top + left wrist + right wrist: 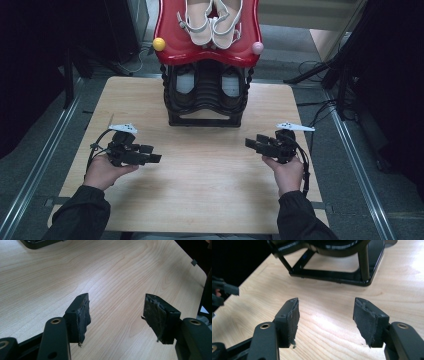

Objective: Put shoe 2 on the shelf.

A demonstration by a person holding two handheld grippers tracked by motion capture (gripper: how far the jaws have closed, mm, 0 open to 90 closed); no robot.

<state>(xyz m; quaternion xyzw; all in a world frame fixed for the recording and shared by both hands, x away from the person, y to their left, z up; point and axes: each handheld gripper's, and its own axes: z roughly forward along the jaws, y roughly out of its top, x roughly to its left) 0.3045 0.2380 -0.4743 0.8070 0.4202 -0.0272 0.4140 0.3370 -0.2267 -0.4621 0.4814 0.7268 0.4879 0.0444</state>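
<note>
Black shoe rack (205,100) at the desk's (210,190) far middle edge, red top tier (172,47) carrying pale sandals (212,22) lying lengthwise away from the person, left gripper (152,154) and right gripper (251,143) well apart, both spread wide, empty, facing inward over bare wood

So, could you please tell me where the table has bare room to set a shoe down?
The widest bare patch lies between the left claw, the right claw and the black rack. Strips beside the rack are free too. The red shelf is crowded by white sandals.
</note>
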